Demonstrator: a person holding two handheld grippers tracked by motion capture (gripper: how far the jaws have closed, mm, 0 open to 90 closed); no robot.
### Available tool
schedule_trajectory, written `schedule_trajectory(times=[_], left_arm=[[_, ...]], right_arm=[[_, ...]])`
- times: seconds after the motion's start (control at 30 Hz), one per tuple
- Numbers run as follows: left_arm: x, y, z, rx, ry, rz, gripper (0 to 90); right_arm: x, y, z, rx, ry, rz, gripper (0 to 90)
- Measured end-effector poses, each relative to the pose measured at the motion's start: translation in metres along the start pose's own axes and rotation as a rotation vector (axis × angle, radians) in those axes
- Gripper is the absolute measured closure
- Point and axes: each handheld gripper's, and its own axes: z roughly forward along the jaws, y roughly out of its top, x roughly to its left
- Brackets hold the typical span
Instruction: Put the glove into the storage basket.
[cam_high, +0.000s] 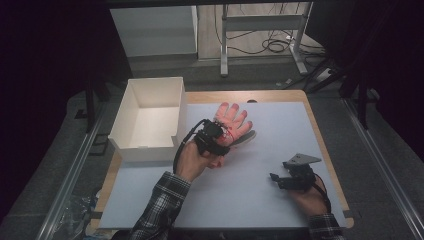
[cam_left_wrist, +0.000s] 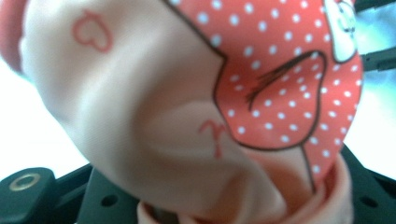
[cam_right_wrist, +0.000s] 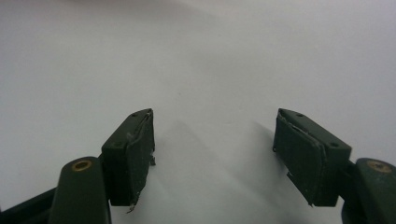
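A pink glove (cam_high: 234, 120) with a red, white-dotted patch is lifted over the middle of the table, its fingers spread toward the far edge. My left gripper (cam_high: 216, 136) is shut on its cuff end. In the left gripper view the glove (cam_left_wrist: 154, 102) hangs very close and its fabric bunches between the black jaws at the bottom. My right gripper (cam_high: 276, 178) rests low at the near right of the mat, apart from the glove. It is open, with bare mat between its pads (cam_right_wrist: 133, 149) in the right gripper view.
An open white box (cam_high: 129, 146) stands at the far left of the table, just left of the glove. A pale mat (cam_high: 250, 200) covers the wooden tabletop (cam_high: 330, 165). Beyond the table are a white cabinet (cam_high: 155, 30) and metal frame legs (cam_high: 224, 45).
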Motion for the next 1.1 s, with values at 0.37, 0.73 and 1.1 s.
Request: schedule_trajectory(times=[0.37, 0.73, 1.1], left_arm=[[0.025, 0.017, -0.034, -0.010, 0.033, -0.033, 50.0], [0.049, 0.027, -0.066, -0.030, 0.089, -0.068, 50.0], [0.081, 0.019, -0.104, -0.079, 0.163, -0.154, 50.0]], right_arm=[[0.000, 0.000, 0.000, 0.001, 0.002, 0.003, 29.6], [0.000, 0.000, 0.000, 0.001, 0.002, 0.001, 29.6], [0.000, 0.000, 0.000, -0.001, 0.001, -0.003, 29.6]])
